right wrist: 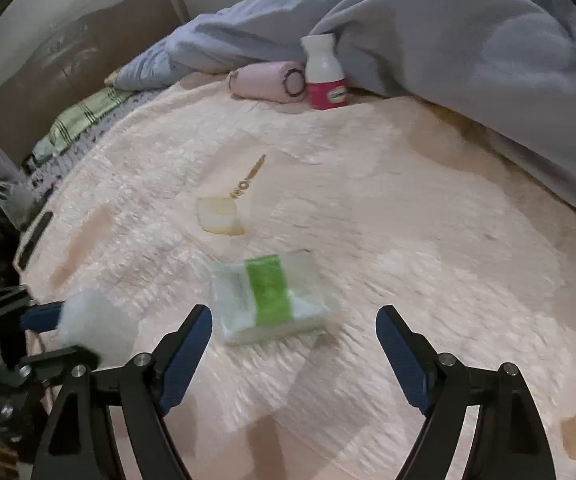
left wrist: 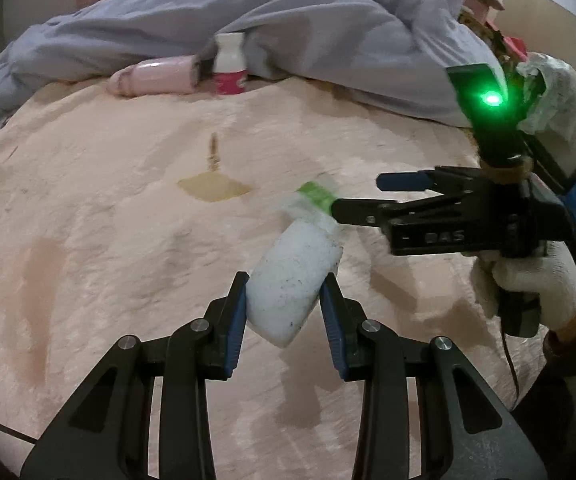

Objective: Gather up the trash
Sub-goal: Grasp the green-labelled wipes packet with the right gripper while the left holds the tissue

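My left gripper (left wrist: 286,284) is shut on a white speckled cup (left wrist: 293,284), which it holds tilted above the pink fuzzy blanket (left wrist: 108,220). In the right wrist view the cup (right wrist: 96,320) is a white blur at the left, between the left gripper's fingers (right wrist: 44,316). A clear tissue pack with a green band (right wrist: 268,296) lies flat on the blanket. My right gripper (right wrist: 293,312) stands open just in front of it, nothing between its pads. In the left wrist view the right gripper (left wrist: 357,196) reaches in from the right, its tips at the pack (left wrist: 313,198).
A pink tumbler (right wrist: 272,82) lies on its side beside an upright white bottle with a red label (right wrist: 325,76), against a grey-blue duvet (right wrist: 447,60). A yellowish patch (right wrist: 220,216) marks the blanket. A white-gloved hand (left wrist: 527,280) holds the right gripper; crumpled white paper (left wrist: 551,88) shows behind it.
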